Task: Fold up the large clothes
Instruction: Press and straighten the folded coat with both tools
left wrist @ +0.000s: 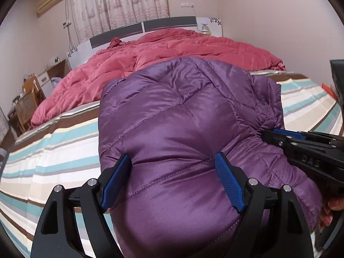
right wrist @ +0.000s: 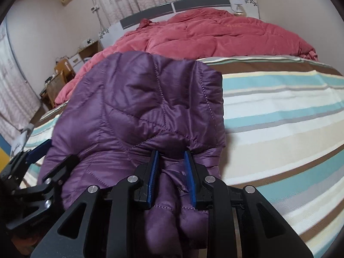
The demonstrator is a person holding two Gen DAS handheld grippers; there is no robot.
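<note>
Your left wrist camera shows something the right one misses: fingertips of your hand (left wrist: pixel 329 210) on the right gripper's handle at the lower right edge, and the right gripper (left wrist: pixel 279 138) coming in from the side with its tips at the gathered edge of the purple down jacket (left wrist: pixel 182 129). Your right wrist camera in turn shows the bare stretch of striped bedsheet (right wrist: pixel 279 118) to the jacket's right and the left gripper (right wrist: pixel 51 152) at the jacket's left side. Count one purple down jacket (right wrist: pixel 139 107), lying bunched on the near part of the bed on the striped sheet, one red quilt (left wrist: pixel 172 51) heaped behind it toward the headboard (left wrist: pixel 169 22), and two grippers. Your left gripper (left wrist: pixel 174 182) has its blue pads (left wrist: pixel 228 182) spread wide, with a puffy bulge of the jacket sitting between them; the fabric fills the gap and meets both pads, though you cannot tell how firmly it is squeezed. Your right gripper (right wrist: pixel 172 161) has its pads (right wrist: pixel 153 172) drawn close together, pinching a gathered fold of the jacket's edge that bulges out behind them
</note>
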